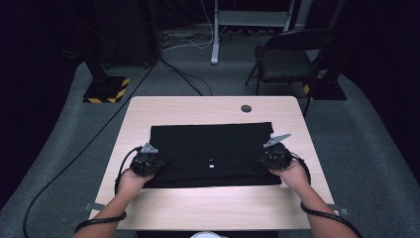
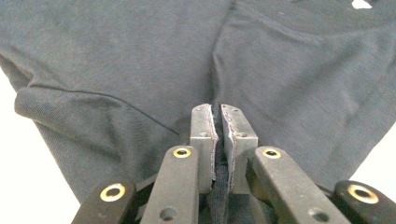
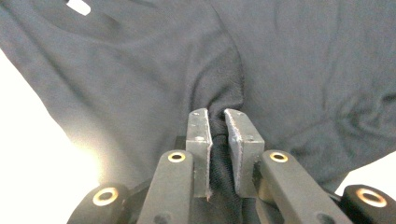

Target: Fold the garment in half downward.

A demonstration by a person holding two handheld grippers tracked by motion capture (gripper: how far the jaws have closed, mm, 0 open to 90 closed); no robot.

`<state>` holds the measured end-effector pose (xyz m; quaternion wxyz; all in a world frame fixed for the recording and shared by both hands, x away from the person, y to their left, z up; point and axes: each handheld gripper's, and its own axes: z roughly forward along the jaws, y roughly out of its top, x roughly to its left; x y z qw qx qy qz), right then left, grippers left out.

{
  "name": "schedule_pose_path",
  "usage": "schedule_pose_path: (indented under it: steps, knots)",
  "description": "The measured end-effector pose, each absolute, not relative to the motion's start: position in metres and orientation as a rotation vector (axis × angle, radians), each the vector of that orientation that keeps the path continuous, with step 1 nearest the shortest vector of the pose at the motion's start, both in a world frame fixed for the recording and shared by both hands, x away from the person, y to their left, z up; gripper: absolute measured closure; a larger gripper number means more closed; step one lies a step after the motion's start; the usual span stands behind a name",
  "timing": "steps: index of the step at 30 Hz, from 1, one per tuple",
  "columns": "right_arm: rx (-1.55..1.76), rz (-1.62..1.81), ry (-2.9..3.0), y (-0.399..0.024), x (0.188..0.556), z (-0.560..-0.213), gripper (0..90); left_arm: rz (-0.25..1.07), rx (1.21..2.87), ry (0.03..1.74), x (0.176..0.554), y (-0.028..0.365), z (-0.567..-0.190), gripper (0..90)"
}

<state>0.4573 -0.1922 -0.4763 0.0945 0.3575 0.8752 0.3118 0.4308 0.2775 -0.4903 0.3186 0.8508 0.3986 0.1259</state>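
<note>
The black garment [image 1: 213, 153] lies flat in the middle of the wooden table [image 1: 208, 106], folded to a wide rectangle, and we take the small white label [image 1: 211, 162] near its middle as our landmark. To the left of the label, at the cloth's left edge, our left gripper [image 1: 159, 162] pinches a raised fold of fabric; in the left gripper view the metal pads [image 2: 204, 135] press together on a thin ridge of cloth. To the right of the label, at the right edge, our right gripper [image 1: 258, 160] does the same, and its pads [image 3: 200, 135] bite a thicker bunch of fabric.

We judge that we hold both sides at the same height so the cloth can be lifted evenly and folded again without twisting.

We count one garment, one label, two grippers and one table. Beyond the label, on the bare wood, is one dark round cap [image 1: 245, 108]. Further behind stands one chair [image 1: 287, 57] on the floor.
</note>
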Motion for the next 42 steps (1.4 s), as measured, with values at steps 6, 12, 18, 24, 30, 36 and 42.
schedule_pose_path:
  steps: [6, 12, 18, 24, 30, 36, 42]
  knots:
    - [1.002, 1.01, 2.543, -0.198, 0.435, -0.457, 80.5, 0.363, 2.21, 1.003, 0.417, 0.282, -0.479, 84.6]
    - [1.016, 1.037, 2.559, -0.212, 0.416, -0.455, 80.3, 0.332, 2.199, 0.989, 0.403, 0.291, -0.474, 84.6]
    - [1.069, 0.963, 2.655, -0.214, 0.411, -0.472, 73.0, 0.329, 2.221, 1.005, 0.4, 0.29, -0.482, 82.2]
    - [1.105, 0.993, 2.638, -0.209, 0.418, -0.468, 57.0, 0.343, 2.231, 1.029, 0.414, 0.285, -0.484, 74.4]
    - [1.109, 0.981, 2.633, -0.2, 0.432, -0.468, 56.3, 0.337, 2.228, 1.052, 0.42, 0.284, -0.489, 71.1]
    - [1.031, 0.854, 2.733, -0.192, 0.432, -0.488, 82.6, 0.319, 2.241, 1.079, 0.42, 0.288, -0.499, 69.5]
    - [1.107, 0.88, 2.707, -0.199, 0.43, -0.495, 66.1, 0.307, 2.236, 1.098, 0.42, 0.289, -0.501, 65.0]
